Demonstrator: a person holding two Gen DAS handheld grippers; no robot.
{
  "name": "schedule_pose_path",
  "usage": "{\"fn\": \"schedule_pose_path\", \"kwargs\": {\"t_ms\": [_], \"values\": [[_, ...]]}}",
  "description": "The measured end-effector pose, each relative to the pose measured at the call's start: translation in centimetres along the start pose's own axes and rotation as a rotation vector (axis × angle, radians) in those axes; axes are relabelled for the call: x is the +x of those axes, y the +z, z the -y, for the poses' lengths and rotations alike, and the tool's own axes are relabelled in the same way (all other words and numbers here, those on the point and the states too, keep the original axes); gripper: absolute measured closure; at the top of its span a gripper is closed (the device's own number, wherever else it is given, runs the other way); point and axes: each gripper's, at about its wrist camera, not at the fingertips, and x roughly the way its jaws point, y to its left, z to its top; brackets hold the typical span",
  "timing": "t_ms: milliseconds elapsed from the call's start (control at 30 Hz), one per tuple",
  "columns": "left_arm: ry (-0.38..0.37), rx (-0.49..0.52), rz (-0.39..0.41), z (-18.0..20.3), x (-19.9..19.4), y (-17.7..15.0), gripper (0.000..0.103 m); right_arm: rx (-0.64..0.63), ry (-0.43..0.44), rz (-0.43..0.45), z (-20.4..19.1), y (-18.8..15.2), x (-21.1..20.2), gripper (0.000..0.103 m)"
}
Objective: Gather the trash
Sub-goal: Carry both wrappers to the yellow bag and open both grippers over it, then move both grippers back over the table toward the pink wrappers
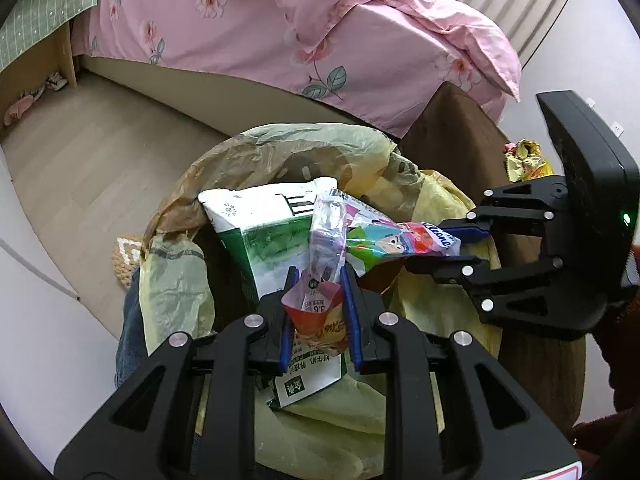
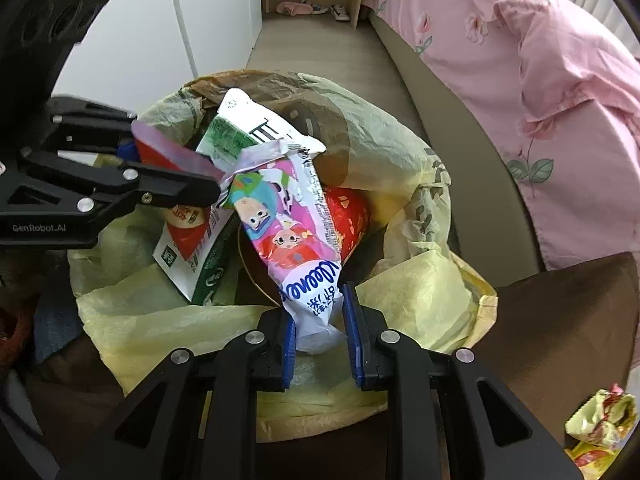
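Hovering over the bin lined with a yellow bag (image 1: 176, 288), the left gripper (image 1: 318, 312) pinches a red snack wrapper (image 1: 316, 308) between its blue pads, while the right gripper (image 2: 320, 320) clamps a Kleenex tissue packet (image 2: 292, 224) above the same opening. Inside lie a green-and-white milk carton (image 1: 256, 232) and a red cup (image 2: 348, 216). More crumpled wrappers (image 2: 604, 420) sit on the brown surface just beside the bin.

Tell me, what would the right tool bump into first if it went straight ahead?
Apart from the Kleenex wrapper that the right tool already grips, probably the red cup in the bin bag just beyond. Depth is hard to judge; the milk carton lies to the left.
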Motion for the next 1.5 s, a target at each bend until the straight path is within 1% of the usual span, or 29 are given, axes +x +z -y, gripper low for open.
{"fn": "schedule_pose_path", "kwargs": {"t_ms": [133, 233, 300, 333, 367, 400, 467, 533, 567, 633, 667, 733, 800, 933, 1033, 1067, 1133, 1200, 1233, 1267, 1333, 1367, 1400, 1433, 1467, 1500], "values": [[-0.004, -0.013, 0.014, -0.1, -0.5, -0.1, 0.082, 0.020, 0.021, 0.023, 0.0, -0.4, -0.8, 0.082], [-0.008, -0.038, 0.030, -0.5, -1.1, 0.1, 0.075, 0.019, 0.017, 0.039, -0.2, -0.8, -1.4, 0.081], [-0.004, -0.054, 0.048, -0.7, -1.5, 0.2, 0.073, 0.012, 0.006, 0.044, -0.5, -1.2, -1.8, 0.077], [-0.004, -0.063, 0.060, -0.8, -1.9, 0.4, 0.069, 0.009, 0.006, 0.047, -0.6, -1.3, -2.0, 0.068], [-0.006, -0.069, 0.068, -1.0, -2.1, 0.4, 0.067, 0.008, 0.011, 0.054, -0.7, -1.6, -2.3, 0.061], [-0.007, -0.073, 0.077, -0.9, -2.3, 0.6, 0.065, 0.011, 0.016, 0.063, -0.7, -1.7, -2.7, 0.059], [-0.008, -0.075, 0.092, -0.8, -2.7, 0.9, 0.061, 0.021, 0.018, 0.079, -0.7, -2.1, -3.3, 0.058], [-0.014, -0.072, 0.105, -0.5, -3.1, 1.2, 0.053, 0.035, 0.012, 0.101, -0.7, -2.4, -4.2, 0.056], [-0.019, -0.069, 0.111, -0.4, -3.3, 1.4, 0.051, 0.042, 0.010, 0.113, -0.6, -2.6, -4.6, 0.055], [-0.027, -0.056, 0.119, 0.0, -3.8, 1.6, 0.044, 0.056, 0.012, 0.140, -0.6, -3.1, -5.7, 0.051], [-0.025, -0.047, 0.121, 0.4, -4.0, 1.7, 0.044, 0.073, 0.004, 0.167, -0.5, -3.7, -6.9, 0.050], [-0.013, -0.027, 0.123, 1.0, -4.2, 1.8, 0.040, 0.093, -0.008, 0.192, 0.0, -4.3, -7.8, 0.050], [-0.004, -0.012, 0.126, 1.5, -4.4, 1.9, 0.037, 0.136, -0.031, 0.226, 0.7, -5.8, -9.4, 0.050], [0.015, 0.019, 0.138, 2.9, -4.9, 2.0, 0.035, 0.238, -0.078, 0.277, 2.2, -9.1, -12.0, 0.050], [0.007, 0.036, 0.141, 3.9, -5.1, 2.1, 0.033, 0.337, -0.134, 0.325, 3.4, -12.8, -14.3, 0.050], [0.002, 0.040, 0.143, 4.2, -5.2, 2.1, 0.033, 0.392, -0.168, 0.347, 4.0, -14.7, -15.4, 0.050], [-0.010, 0.051, 0.150, 5.2, -5.3, 2.3, 0.033, 0.449, -0.203, 0.366, 4.9, -16.5, -16.0, 0.050], [-0.027, 0.077, 0.157, 6.8, -5.3, 2.4, 0.032, 0.538, -0.244, 0.393, 5.8, -19.5, -17.3, 0.050], [-0.038, 0.091, 0.155, 7.6, -5.1, 2.4, 0.031, 0.566, -0.255, 0.400, 6.1, -20.5, -17.7, 0.048], [-0.047, 0.104, 0.150, 8.5, -4.9, 2.3, 0.030, 0.611, -0.275, 0.410, 6.5, -21.9, -18.1, 0.043], [-0.068, 0.143, 0.135, 10.5, -4.1, 2.0, 0.027, 0.684, -0.296, 0.433, 7.3, -24.2, -18.7, 0.043], [-0.078, 0.170, 0.122, 11.8, -3.4, 1.7, 0.027, 0.741, -0.296, 0.449, 7.7, -26.0, -19.0, 0.043], [-0.089, 0.188, 0.106, 12.8, -2.9, 1.5, 0.027, 0.766, -0.294, 0.455, 7.8, -26.8, -19.1, 0.043], [-0.114, 0.216, 0.068, 14.3, -1.8, 1.2, 0.027, 0.794, -0.290, 0.461, 8.0, -27.7, -19.2, 0.043], [-0.129, 0.231, 0.046, 15.3, -1.2, 1.0, 0.027, 0.835, -0.286, 0.465, 8.2, -29.2, -19.2, 0.043], [-0.147, 0.249, 0.022, 16.3, -0.6, 0.8, 0.027, 0.851, -0.288, 0.463, 8.4, -29.8, -19.2, 0.043]]}}
